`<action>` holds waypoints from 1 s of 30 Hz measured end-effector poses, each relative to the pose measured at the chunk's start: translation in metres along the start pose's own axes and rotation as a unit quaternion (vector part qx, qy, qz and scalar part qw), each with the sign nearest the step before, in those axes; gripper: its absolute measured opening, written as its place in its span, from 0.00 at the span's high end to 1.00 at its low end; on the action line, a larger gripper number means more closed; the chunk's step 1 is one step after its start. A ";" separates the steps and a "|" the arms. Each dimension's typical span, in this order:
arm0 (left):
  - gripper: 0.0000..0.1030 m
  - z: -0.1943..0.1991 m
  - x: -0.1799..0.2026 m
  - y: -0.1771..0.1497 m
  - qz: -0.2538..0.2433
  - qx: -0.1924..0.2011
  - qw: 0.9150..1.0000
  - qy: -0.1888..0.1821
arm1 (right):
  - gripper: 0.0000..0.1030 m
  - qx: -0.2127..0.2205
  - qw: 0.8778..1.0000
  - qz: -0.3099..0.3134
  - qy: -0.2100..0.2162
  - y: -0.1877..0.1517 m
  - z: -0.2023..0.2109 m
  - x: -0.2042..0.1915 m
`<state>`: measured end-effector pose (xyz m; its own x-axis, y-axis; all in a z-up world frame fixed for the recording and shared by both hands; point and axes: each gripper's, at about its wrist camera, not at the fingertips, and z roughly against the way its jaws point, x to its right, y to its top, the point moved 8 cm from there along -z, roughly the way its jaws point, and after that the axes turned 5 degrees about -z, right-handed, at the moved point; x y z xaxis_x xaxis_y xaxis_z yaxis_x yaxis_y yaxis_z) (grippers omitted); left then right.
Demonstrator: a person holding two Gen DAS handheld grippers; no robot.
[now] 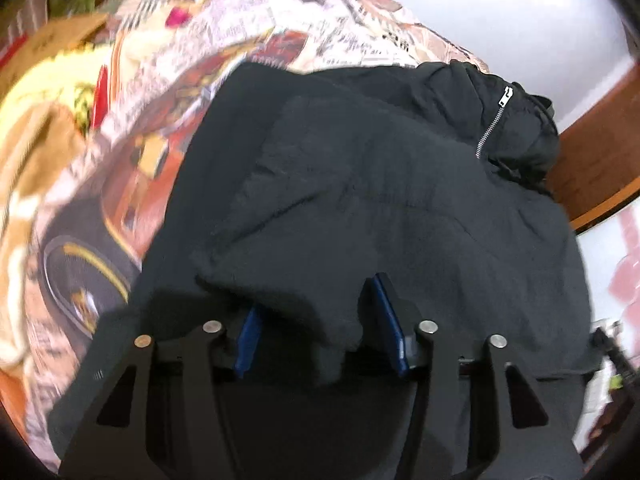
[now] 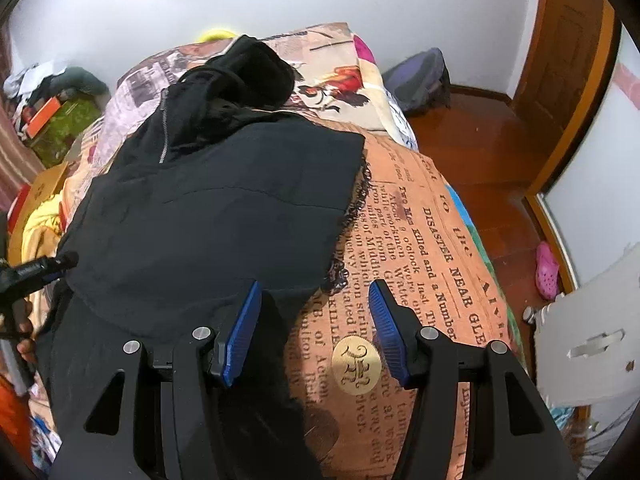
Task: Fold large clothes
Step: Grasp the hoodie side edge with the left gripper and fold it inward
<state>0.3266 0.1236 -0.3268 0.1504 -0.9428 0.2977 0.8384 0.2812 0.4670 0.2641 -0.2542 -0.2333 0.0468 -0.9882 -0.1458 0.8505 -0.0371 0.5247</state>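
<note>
Between the blue pads of my left gripper (image 1: 316,332) sits a fold of the black hooded jacket (image 1: 380,200); whether they pinch it I cannot tell. My right gripper (image 2: 316,300) stands apart, empty, over the jacket's right hem. The jacket lies across the printed bedspread (image 2: 420,240), hood toward the far edge.

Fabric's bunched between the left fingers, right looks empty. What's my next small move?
Probably close the left gripper fully on the black hooded jacket hem: fabric sits between its blue fingers. The right gripper is open over the newspaper-print bedspread, beside the jacket's edge.
</note>
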 end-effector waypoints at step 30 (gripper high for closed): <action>0.85 0.014 -0.025 0.016 -0.098 0.040 0.992 0.073 | 0.43 -0.040 0.998 -0.026 0.049 0.004 -0.020 -0.029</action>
<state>0.3292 0.1543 -0.3148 0.0681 -0.9950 0.0736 0.8155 0.0981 0.5705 0.2765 -0.2226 -0.2438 0.0497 -0.9657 -0.2549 0.8923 -0.0718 0.4457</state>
